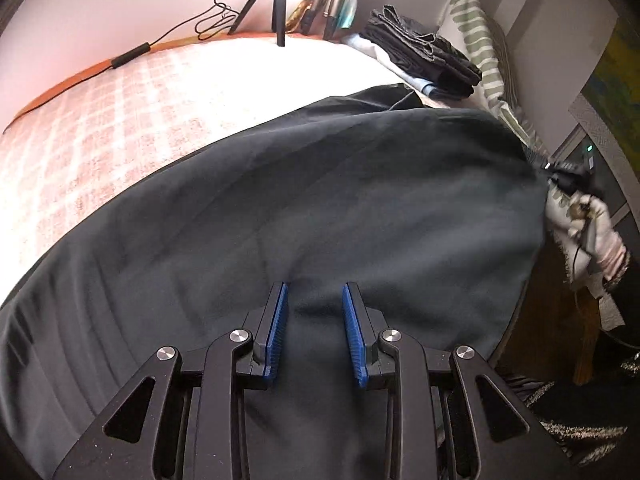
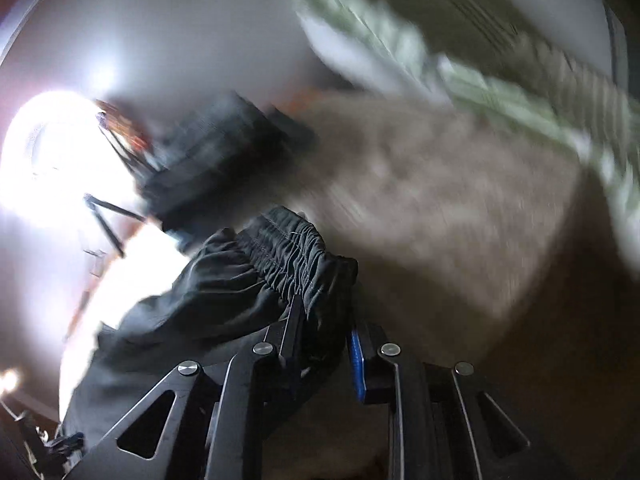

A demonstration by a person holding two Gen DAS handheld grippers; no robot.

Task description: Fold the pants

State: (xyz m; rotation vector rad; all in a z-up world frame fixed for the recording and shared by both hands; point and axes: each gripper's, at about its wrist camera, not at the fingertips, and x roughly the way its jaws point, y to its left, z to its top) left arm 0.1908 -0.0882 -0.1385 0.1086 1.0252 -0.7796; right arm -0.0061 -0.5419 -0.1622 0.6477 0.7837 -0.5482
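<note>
Dark grey pants (image 1: 320, 208) lie spread across the bed in the left wrist view. My left gripper (image 1: 315, 294) hovers just over the fabric with its blue pads (image 1: 280, 320) apart and nothing between them. In the right wrist view my right gripper (image 2: 324, 312) is shut on the gathered elastic waistband (image 2: 296, 252) of the pants and holds it lifted; the rest of the pants (image 2: 180, 312) hangs down to the left. The right gripper also shows in the left wrist view (image 1: 560, 172), at the far right corner of the pants, held by a gloved hand (image 1: 596, 228).
The bed has a pink checked cover (image 1: 120, 120). A stack of folded dark clothes (image 1: 424, 52) sits at the back by a green striped pillow (image 1: 480, 44). A tripod (image 1: 276, 0) and a cable (image 1: 168, 36) stand at the far edge. The right wrist view is motion-blurred.
</note>
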